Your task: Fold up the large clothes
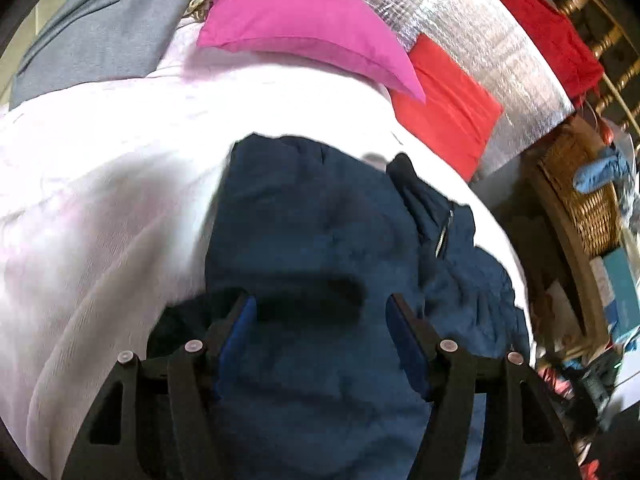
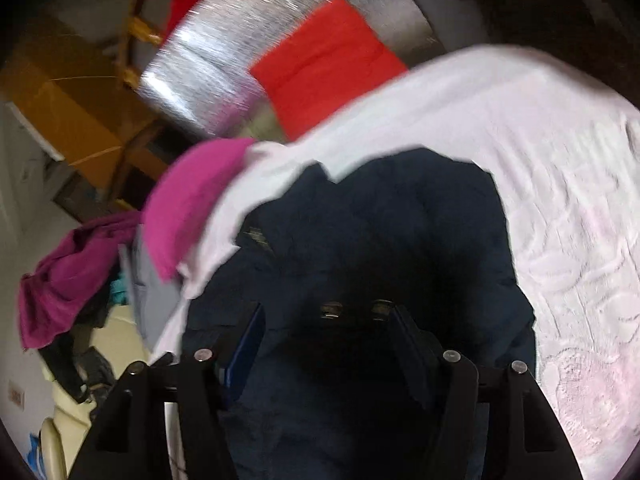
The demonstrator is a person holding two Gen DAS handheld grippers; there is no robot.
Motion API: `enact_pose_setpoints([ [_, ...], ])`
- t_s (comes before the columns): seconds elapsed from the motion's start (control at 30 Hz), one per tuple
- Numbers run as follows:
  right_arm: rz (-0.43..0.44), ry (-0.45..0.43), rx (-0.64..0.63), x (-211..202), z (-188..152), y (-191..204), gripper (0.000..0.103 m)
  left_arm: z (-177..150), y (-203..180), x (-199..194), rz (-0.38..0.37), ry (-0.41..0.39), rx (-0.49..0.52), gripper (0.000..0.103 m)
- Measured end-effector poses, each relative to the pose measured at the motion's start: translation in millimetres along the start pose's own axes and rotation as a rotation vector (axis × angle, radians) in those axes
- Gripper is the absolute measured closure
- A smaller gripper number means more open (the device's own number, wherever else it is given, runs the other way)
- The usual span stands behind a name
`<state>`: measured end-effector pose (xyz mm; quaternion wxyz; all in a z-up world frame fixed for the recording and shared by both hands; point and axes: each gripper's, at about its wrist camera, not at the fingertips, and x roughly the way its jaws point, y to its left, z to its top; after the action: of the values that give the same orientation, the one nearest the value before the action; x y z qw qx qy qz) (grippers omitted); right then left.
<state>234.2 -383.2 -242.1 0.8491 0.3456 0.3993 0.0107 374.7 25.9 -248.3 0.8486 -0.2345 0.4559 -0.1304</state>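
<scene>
Matt navy quilted cloth jacket lies on a white embossed bedspread; beyond, a shiny crinkled foil sheet.

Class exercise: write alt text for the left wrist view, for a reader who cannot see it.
An open tool hangs over a dark blue jacket lying on a white bedspread. A pink pillow and red cloth lie beyond.
</scene>
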Motion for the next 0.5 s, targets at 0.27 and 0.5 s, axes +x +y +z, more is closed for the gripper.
enact_pose_setpoints([
  [0.27, -0.017, -0.001, 0.131, 7.6, 19.8, -50.8, 0.049, 17.0, 7.7, 27.4, 0.014, -0.004, 0.026, 0.051],
  [0.5, 0.041, 0.139, 0.122, 37.0, 17.9, -46.8, 0.066, 10.7, 12.0, 34.7, 0.037, 0.010, 0.062, 0.070],
])
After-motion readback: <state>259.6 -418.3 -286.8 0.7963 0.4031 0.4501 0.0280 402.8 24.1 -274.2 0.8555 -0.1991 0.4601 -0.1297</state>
